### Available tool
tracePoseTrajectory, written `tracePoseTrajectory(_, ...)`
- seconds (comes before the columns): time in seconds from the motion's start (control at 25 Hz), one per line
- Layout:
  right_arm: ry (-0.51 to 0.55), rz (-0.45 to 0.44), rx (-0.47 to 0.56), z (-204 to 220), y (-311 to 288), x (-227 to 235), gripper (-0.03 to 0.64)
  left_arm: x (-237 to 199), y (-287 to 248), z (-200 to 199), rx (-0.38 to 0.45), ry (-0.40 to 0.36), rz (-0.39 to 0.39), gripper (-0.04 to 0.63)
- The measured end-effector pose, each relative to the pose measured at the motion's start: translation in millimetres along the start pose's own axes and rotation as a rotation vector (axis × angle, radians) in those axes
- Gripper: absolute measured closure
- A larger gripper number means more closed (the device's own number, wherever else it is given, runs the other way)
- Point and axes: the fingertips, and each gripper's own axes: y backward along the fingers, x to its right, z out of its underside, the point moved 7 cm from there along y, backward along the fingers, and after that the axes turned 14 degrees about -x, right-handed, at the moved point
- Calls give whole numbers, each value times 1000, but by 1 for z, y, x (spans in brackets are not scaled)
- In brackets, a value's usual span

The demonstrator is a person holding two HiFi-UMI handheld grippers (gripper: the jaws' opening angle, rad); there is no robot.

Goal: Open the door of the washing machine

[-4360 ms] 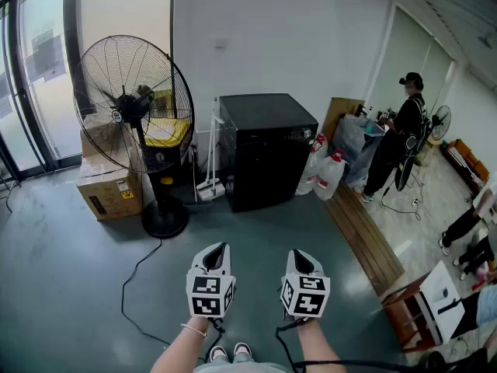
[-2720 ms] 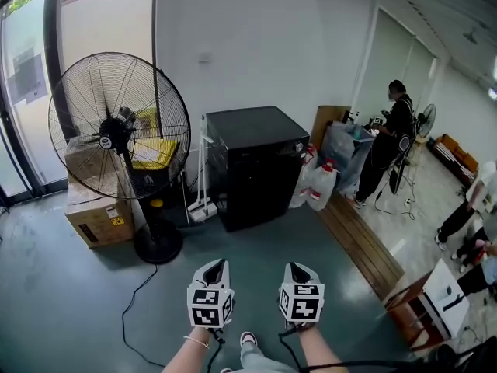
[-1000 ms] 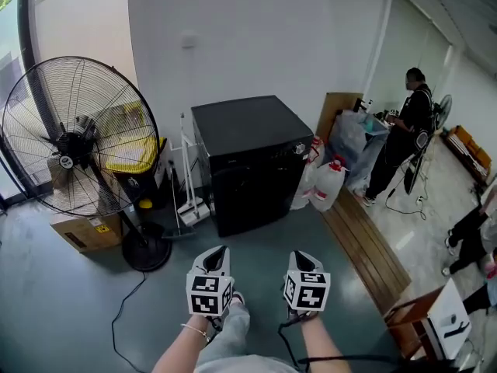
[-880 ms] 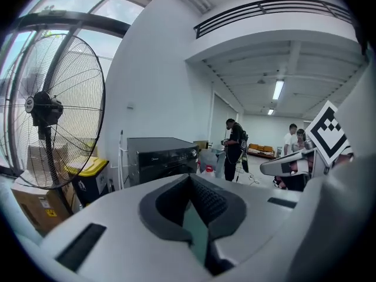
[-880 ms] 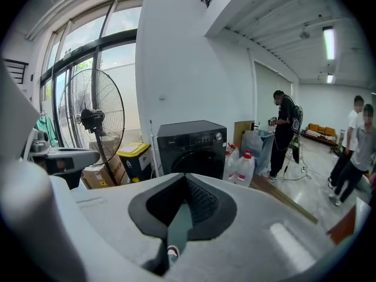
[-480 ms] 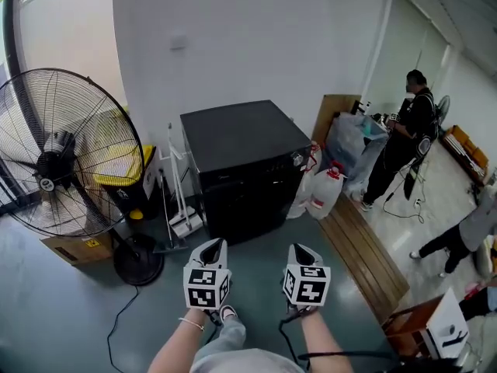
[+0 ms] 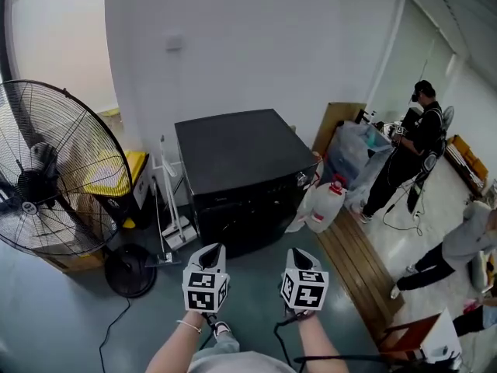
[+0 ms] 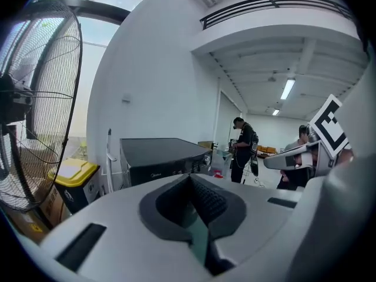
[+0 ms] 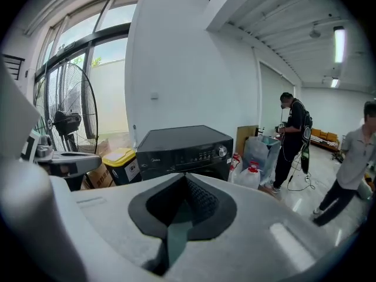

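Observation:
The black front-loading washing machine (image 7: 237, 158) stands against the white wall, its door (image 7: 245, 228) closed on the dark front. Both grippers are held side by side over the grey floor, a short way in front of it and pointing at it. My left gripper (image 7: 215, 249) is shut with nothing in it, and so is my right gripper (image 7: 296, 253). In the left gripper view the machine (image 8: 158, 154) lies beyond the closed jaw tips (image 8: 191, 178). The right gripper view shows its control panel and knob (image 9: 222, 151) above the jaw tips (image 9: 185, 178).
A large floor fan (image 7: 46, 169) stands at the left, its cord (image 7: 109, 329) on the floor. A yellow bin (image 7: 116, 173) and a broom (image 7: 165, 208) sit beside the machine. White jugs (image 7: 326, 206), bags and a wooden strip (image 7: 365, 270) are on the right. Two people (image 7: 411, 150) are further right.
Both grippers have moved forward together toward the washing machine, which now looks larger and nearer. The fan has slid toward the left edge. The jaws stayed shut.

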Motion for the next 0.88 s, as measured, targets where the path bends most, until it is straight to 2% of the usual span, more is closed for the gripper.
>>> tracePoseTrajectory(0.36, 6, 8, -26, -42, -56, 2, 612, -39, -56, -21, -32, 39, -3, 591)
tracePoseTrajectory(0.88, 29, -25, -85, -48, -101, 21, 612, -48, -86, -5, -80, 96, -53, 591)
